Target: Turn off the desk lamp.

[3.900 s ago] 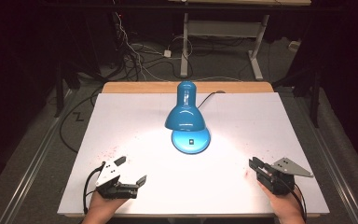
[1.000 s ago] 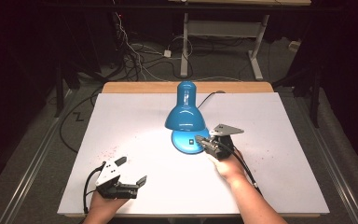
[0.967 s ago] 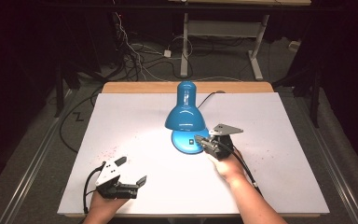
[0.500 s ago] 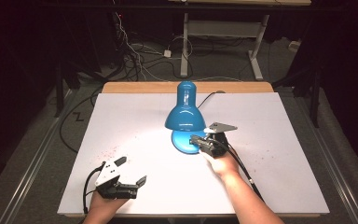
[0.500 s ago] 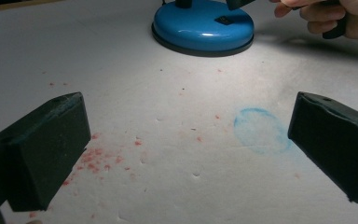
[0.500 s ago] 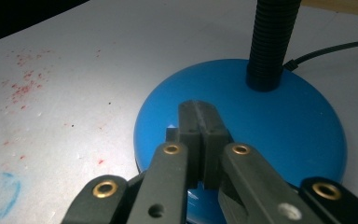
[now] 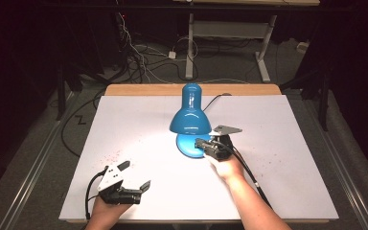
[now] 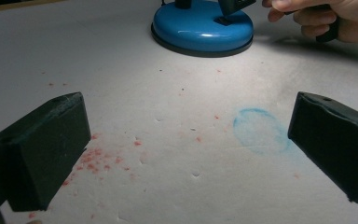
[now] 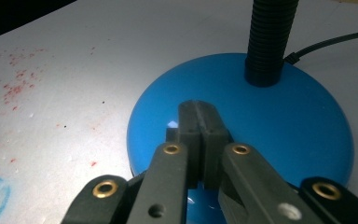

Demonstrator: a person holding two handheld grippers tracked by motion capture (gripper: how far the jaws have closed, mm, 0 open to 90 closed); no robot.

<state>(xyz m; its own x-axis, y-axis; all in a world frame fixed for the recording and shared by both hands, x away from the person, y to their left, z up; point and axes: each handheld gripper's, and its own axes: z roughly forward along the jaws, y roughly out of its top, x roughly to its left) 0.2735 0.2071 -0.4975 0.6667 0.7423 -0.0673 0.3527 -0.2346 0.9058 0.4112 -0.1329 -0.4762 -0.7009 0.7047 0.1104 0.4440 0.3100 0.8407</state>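
Observation:
A blue desk lamp (image 7: pixel 189 114) stands lit at the table's middle, shade bent down over its round blue base (image 7: pixel 189 145). My right gripper (image 7: pixel 200 143) is shut, jaws pressed together, with its tips resting on the base (image 9: pixel 279 126) over a small dark switch (image 9: pixel 171 135). The black ribbed neck (image 9: pixel 270 37) rises behind. Near the front left edge my left gripper (image 7: pixel 146 184) rests open on the table with nothing between its wide-apart jaws. The left gripper view shows the lamp base (image 8: pixel 203 27) and the person's right hand (image 8: pixel 328 16) far ahead.
The white tabletop (image 7: pixel 287 124) carries red specks (image 8: pixel 98 161) and a faint blue ring (image 8: pixel 259 130). The lamp's black cord (image 9: pixel 331 44) runs off the back. Cables and a desk frame (image 7: pixel 230 33) lie on the floor beyond the table.
My right gripper has come from the front right edge to the lamp base and edged left onto it. The left gripper has stayed put.

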